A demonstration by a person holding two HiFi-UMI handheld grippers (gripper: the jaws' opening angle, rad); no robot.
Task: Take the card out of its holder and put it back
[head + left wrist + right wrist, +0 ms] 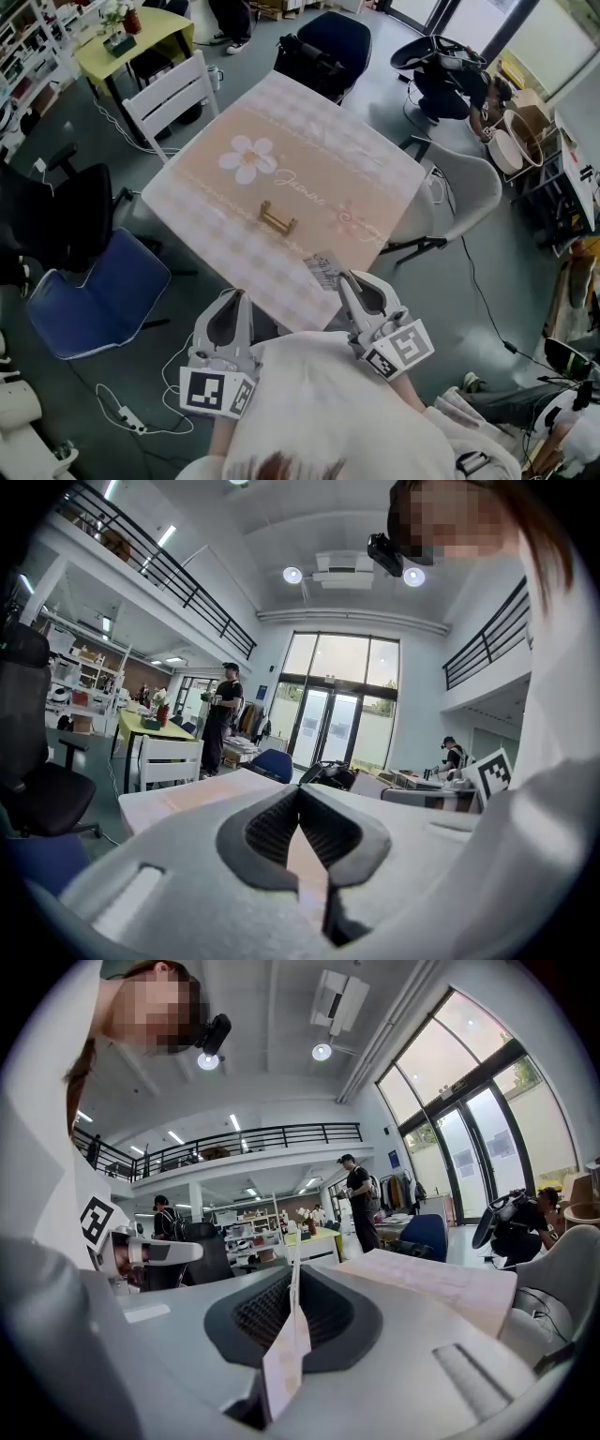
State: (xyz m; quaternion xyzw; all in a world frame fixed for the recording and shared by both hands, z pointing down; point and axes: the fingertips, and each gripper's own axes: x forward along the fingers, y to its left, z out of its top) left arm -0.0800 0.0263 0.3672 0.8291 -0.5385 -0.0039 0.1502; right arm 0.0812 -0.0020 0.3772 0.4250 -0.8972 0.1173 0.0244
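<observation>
Seen from above, a square tabletop point(197, 211) under a pale checked cloth point(309, 122) with a daisy print. A small gold holder point(277, 219) stands upright near the middle of it.

The right claw point(345, 277) is at the near edge of the tabletop, pinching a small printed card point(324, 271). The card is out of the holder and hangs just over the near edge, apart from the holder and closer to the person. In the right gripper view the card point(286, 1358) stands on edge between the pressed-together pads of the claw point(293, 1274).

The left claw point(233, 298) hangs off the tabletop's near edge, left of the card. In the left gripper view this claw point(300, 791) is closed with its tips meeting and nothing between them.

A white chair point(169, 94) stands at the far left side and a blue chair point(98, 291) at the near left.
</observation>
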